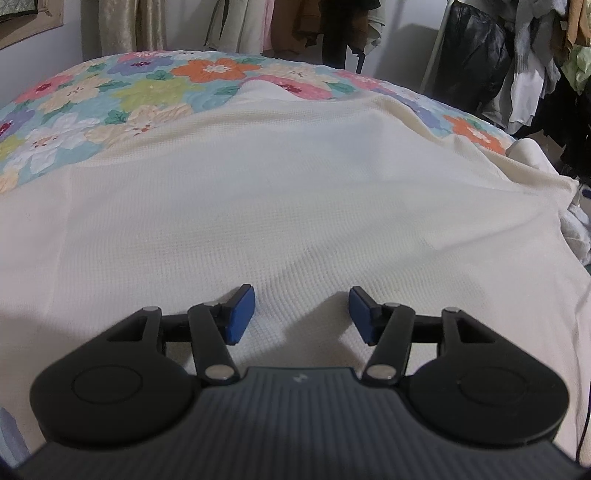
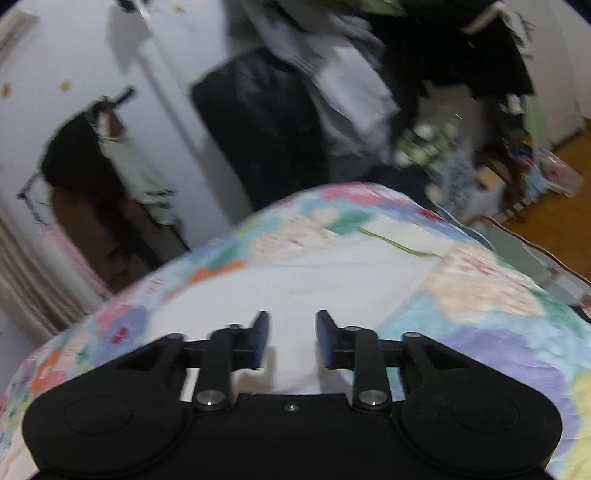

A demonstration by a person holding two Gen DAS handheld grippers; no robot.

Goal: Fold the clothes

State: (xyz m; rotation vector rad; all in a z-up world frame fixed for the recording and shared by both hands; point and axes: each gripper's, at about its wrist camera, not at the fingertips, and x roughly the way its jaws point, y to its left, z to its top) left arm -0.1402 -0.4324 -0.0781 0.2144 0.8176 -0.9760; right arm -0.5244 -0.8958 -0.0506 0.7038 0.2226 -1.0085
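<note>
A large cream waffle-knit garment (image 1: pixel 288 192) lies spread flat over the floral bedspread (image 1: pixel 122 92) and fills most of the left wrist view. My left gripper (image 1: pixel 302 314) is open and empty, low over the near part of the cloth. In the blurred right wrist view the white cloth (image 2: pixel 325 280) lies on the floral bedspread (image 2: pixel 480 332) near the bed's far corner. My right gripper (image 2: pixel 291 339) is open and empty just above the cloth's near edge.
Hanging clothes and a black bag (image 1: pixel 469 62) stand on a rack beyond the bed's far right side. A crumpled white pile (image 1: pixel 576 229) lies at the right edge. Curtains (image 1: pixel 125 26) hang at the far wall. Clutter and wooden floor (image 2: pixel 554 206) lie right of the bed.
</note>
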